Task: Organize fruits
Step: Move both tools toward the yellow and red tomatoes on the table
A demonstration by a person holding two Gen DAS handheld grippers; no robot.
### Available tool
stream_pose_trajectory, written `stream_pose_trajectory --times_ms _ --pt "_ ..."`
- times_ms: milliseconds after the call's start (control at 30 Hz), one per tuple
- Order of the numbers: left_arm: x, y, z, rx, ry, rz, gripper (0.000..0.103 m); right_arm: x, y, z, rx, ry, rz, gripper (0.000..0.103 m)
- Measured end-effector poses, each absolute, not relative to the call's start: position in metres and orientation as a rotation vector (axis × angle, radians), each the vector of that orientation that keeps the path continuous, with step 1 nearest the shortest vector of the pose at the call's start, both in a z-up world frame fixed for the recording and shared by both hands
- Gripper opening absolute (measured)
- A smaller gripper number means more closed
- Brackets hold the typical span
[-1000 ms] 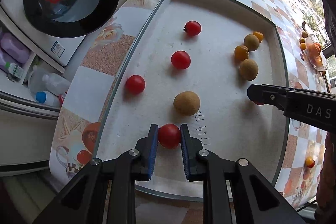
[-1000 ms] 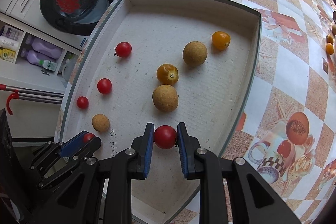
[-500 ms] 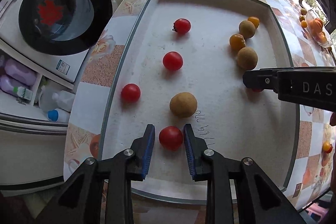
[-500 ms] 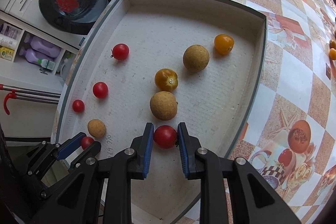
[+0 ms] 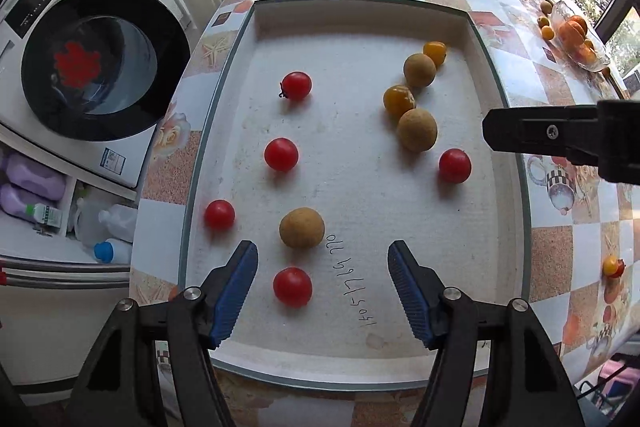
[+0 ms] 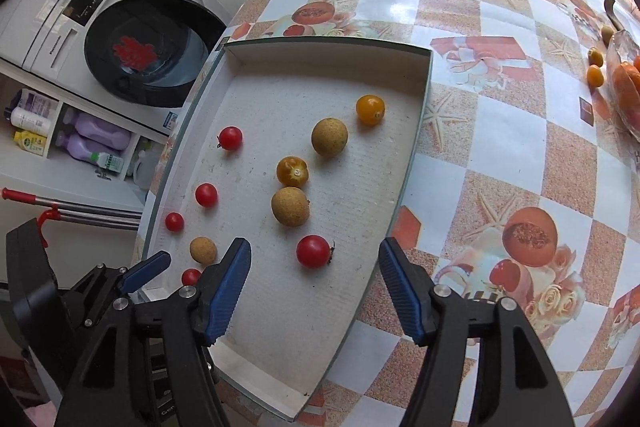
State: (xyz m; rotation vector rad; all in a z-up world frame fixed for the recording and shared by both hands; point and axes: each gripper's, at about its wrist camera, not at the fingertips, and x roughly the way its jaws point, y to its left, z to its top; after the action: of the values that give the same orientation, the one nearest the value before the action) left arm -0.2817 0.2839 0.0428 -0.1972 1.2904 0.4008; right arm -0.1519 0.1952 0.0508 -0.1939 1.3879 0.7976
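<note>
A white tray [image 5: 360, 15] holds several red tomatoes, three brown round fruits and two yellow-orange tomatoes. My left gripper [image 5: 321, 251] hangs over the tray's near edge and its jaws are opening. A red tomato [image 5: 292, 286] lies on the tray floor between them, touching neither pad, just behind a brown fruit [image 5: 301, 227]. The jaws of my right gripper [image 6: 314, 247] are opening too. Another red tomato [image 6: 313, 251] rests free between them near the tray's right wall. In the left wrist view one right finger [image 5: 520, 129] reaches in beside that tomato [image 5: 455, 165].
The tray sits at the corner of a table with a checked, fruit-printed cloth [image 6: 500, 147]. A washing machine [image 5: 100, 63] and a shelf of bottles [image 5: 32, 183] stand to the left, below the table. A glass dish of oranges [image 5: 576, 35] is at the far right.
Both grippers were shut on red tomatoes, then opened and drew back upward. Each tomato now lies loose on the tray between widening jaws.
</note>
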Motion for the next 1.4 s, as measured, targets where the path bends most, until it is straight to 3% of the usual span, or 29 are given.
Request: stream_pose_trajectory --times_ms 700,1167,1267,1333,1400 --pt "-0.215 0.165 0.062 -0.026 1.269 0.053 0.069 -0.168 -0.022 0.044 -0.121 1.426 0.400 0.071" --pt "-0.212 0.117 0.041 0.035 1.336 -0.054 0.069 -0.191 -0.054 0.011 -0.181 1.432 0.336 0.070" --pt "-0.210 0.112 0.040 0.038 1.343 -0.066 0.069 -0.187 -0.049 0.013 -0.193 1.399 0.344 0.060" --pt "-0.210 0.109 0.040 0.044 1.345 -0.073 0.069 -0.183 -0.047 0.013 -0.220 1.384 0.336 0.045" --pt "-0.211 0.104 0.040 0.042 1.346 -0.086 0.069 -0.179 -0.048 0.014 -0.216 1.383 0.341 0.039"
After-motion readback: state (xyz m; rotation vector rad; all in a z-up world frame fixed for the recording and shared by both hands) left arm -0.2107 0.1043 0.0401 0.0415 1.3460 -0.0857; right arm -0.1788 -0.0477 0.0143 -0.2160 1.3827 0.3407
